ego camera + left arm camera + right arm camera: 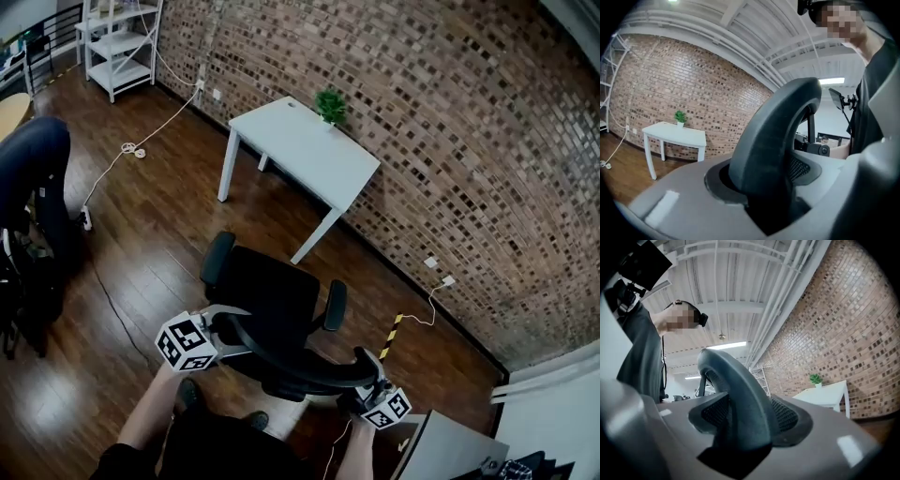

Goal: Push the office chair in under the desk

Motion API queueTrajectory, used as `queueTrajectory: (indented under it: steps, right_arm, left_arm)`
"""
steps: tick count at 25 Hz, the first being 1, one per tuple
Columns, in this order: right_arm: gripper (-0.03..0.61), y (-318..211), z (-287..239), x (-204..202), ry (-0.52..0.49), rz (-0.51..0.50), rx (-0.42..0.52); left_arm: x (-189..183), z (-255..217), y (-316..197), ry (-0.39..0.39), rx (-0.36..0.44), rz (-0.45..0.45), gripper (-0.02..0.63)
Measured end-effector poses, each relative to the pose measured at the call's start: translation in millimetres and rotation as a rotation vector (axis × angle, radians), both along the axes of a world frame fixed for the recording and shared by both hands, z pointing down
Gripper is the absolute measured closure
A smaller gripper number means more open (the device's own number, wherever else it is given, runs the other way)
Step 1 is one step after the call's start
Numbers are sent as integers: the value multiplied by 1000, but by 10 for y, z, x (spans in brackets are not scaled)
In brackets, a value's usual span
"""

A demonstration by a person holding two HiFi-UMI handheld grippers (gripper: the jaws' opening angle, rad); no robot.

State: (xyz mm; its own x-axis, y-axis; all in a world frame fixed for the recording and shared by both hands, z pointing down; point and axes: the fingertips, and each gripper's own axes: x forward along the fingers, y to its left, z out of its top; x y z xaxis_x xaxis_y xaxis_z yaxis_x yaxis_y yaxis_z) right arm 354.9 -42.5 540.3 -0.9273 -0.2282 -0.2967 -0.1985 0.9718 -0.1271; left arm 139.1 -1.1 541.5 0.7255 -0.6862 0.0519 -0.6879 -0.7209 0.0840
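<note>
before the desk [309,150], the office chair [272,300] faces it.

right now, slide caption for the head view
Left tool loosely around and right tool clamped on the office chair backrest, white desk ahead against the brick wall

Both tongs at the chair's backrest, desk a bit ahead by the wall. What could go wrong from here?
1. The chair sits skewed to the desk; pushed straight, an armrest could hit the near desk leg.
2. A bump could tip the plant on the desk's far corner.
3. Left tongs and right tongs straddle only the backrest rim; uneven pushing may swivel the chair.
</note>
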Motion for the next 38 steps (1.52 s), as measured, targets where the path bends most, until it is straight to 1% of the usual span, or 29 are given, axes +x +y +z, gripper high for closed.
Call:
queueTrajectory:
  steps: [3,5,7,9,13,17,19,22,25,28,31,34,38]
  right_arm:
    - [334,-92,25,-298,-24,-83,-25]
    - [351,-182,15,-424,-58,-135,-29]
    - [351,-248,55,-615,-87,-179,-25]
    - [356,-244,160,-906,-91,-216,-29]
    - [367,-299,340,-1512,-72,-264,-48]
    - [370,-493,221,-1963,-60,-250,-63]
    - [370,-611,150,-2094,-59,-244,-65]
    - [374,-740,111,-2246,-72,-274,-72]
    - [374,-819,120,-2432,-85,-286,-64]
    - [374,-899,112,-2552,-77,-300,-77]
    - [374,-1148,-8,-2653,-78,-321,-94]
    - [374,-1430,-61,-2773,-94,-337,-101]
    - [373,-1781,43,-3094,-111,-377,-114]
  left_arm:
    - [-388,77,-105,2,-33,-120,132]
    - [-581,135,-253,-13,-37,-191,98]
    - [-793,220,-356,-30,-26,-224,80]
    - [-1063,352,-351,-32,-23,-229,78]
    - [-1644,546,-410,-12,-56,-213,75]
    - [-2091,433,-641,8,-65,-205,66]
    - [-2217,354,-787,10,-53,-194,66]
    - [-2377,300,-994,7,-29,-166,67]
    - [-2566,346,-1189,8,-14,-130,67]
    - [-2686,435,-1372,24,-20,-100,67]
    - [-2792,395,-1730,45,-34,-72,67]
    - [-2915,362,-2140,46,-42,-28,69]
    - [-3248,457,-2650,43,-30,21,67]
